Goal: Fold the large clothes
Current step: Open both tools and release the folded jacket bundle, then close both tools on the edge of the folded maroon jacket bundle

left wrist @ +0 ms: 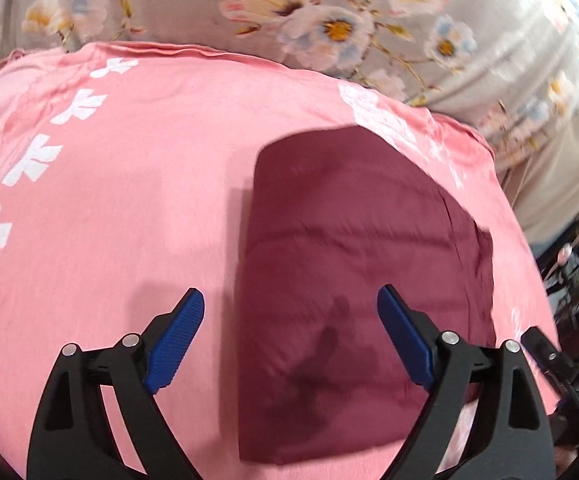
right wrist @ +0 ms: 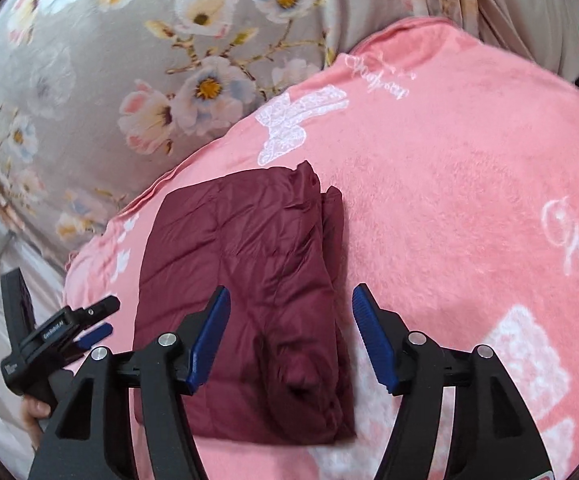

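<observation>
Both hand-held grippers wide apart, empty: left hand-held gripper (left wrist: 290, 336), right hand-held gripper (right wrist: 291, 334).

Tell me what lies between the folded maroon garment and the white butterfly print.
Only bare pink blanket separates the maroon garment from the butterfly print, seen in the right wrist view.

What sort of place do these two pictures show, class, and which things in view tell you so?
Most likely a bedroom, with work done on a bed: a fluffy pink blanket with white butterfly prints lies over a grey floral bedsheet, and a folded maroon quilted jacket rests on the blanket.
</observation>
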{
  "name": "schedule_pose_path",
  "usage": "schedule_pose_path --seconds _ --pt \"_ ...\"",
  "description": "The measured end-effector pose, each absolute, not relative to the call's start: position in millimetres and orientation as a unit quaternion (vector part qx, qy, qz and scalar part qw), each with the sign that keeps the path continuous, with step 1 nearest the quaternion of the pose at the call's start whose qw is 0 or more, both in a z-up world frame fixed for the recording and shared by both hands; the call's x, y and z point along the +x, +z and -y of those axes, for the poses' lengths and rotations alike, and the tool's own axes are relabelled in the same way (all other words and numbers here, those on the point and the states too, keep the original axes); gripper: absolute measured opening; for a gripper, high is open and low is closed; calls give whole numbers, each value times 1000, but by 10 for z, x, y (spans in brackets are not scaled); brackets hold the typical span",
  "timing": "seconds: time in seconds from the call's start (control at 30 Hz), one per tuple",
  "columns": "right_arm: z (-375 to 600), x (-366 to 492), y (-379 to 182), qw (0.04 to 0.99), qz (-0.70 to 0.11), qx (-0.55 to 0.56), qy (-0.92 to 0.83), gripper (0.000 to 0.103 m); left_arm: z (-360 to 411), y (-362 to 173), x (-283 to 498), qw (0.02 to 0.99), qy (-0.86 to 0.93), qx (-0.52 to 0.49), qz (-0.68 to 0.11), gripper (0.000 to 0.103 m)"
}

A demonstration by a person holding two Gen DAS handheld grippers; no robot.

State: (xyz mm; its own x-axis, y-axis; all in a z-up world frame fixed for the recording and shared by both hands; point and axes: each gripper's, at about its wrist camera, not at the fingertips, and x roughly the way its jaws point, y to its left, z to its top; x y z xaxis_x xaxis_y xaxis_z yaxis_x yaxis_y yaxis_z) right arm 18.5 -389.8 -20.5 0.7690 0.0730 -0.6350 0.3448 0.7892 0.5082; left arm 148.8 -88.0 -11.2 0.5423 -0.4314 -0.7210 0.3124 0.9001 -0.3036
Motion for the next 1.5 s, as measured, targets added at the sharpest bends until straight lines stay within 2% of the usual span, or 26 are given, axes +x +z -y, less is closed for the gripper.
schedule_pose_path --seconds 0.27,0.43,0.6,0.87,1.07,1.2,1.33,1.5 --pt "4025 635 -637 854 -365 361 -83 64 1066 -506 1989 832 -231 -102 -493 89" --pt "4033 729 -808 844 -369 382 -70 67 1181 -629 2027 825 -245 -108 -498 91" --pt "4004 784 -901 843 -366 391 -48 69 1278 -684 2031 831 -243 -89 -492 98" --pt "3932 847 -900 853 -358 379 -34 66 1373 -724 2030 840 -236 -73 -483 98" --pt "3901 864 -916 855 -349 382 -17 51 1407 -747 2028 846 -228 -66 -477 98" --pt "3874 815 -860 862 -342 374 -16 31 1421 -745 2003 851 -228 -61 -469 98" --pt "3816 743 -731 869 -335 363 -23 20 1435 -676 1921 857 -230 -45 -458 87" --pt "3722 617 -502 880 -319 350 -34 17 1441 -454 1762 867 -236 -19 -438 57"
